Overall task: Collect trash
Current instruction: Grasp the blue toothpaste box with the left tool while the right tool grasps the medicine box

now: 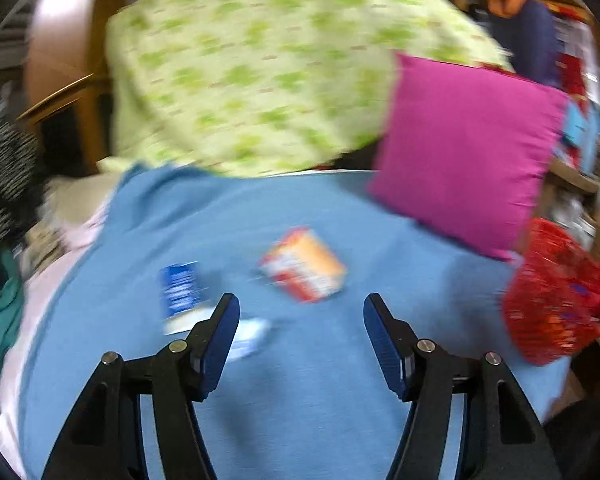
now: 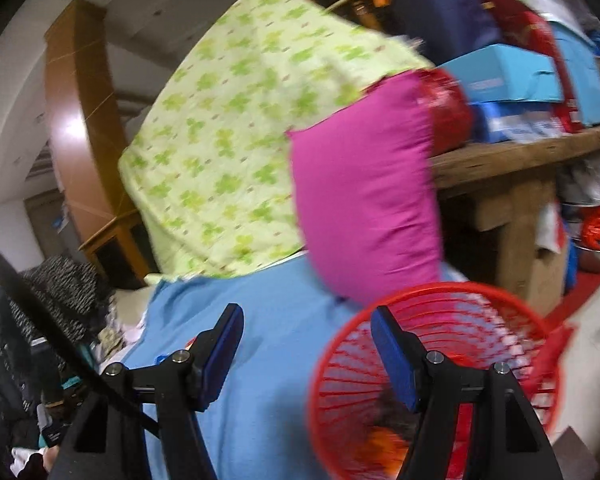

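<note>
**Both grippers empty over the bed; three bits of litter wait on the blue sheet**

The blue sheet [image 1: 320, 400] fills the lower half of the left wrist view, with a green-patterned quilt [image 1: 260, 72] heaped across the top and a magenta pillow [image 1: 468, 152] at centre right. In the right wrist view the red mesh basket [image 2: 340, 360] sits at lower right, its rim open toward the camera and something dark and orange lying in its bottom; the same basket shows at the right edge of the left view.

The trash lies at the centre of the left view: an orange-and-white carton [image 1: 304, 264] just above the gap between the fingers, a blue packet [image 1: 180, 288] to its left, and a small pale blue-and-white scrap [image 1: 248, 338] partly behind the left finger. All are blurred, so their print is unreadable.

The left gripper [image 1: 302, 312] stands about half open with nothing between its jaws. The right gripper [image 2: 306, 328] is likewise parted and empty, its right finger overlapping the basket rim in the frame.

Judged from their look, these are light paper or card packs. The carton should be fairly stiff but crushable, best pinched across its narrow sides; the packet and scrap are probably limp and may slide on the cloth, so a raised edge is the better hold. The soft sheet could bunch into the jaws.
</note>
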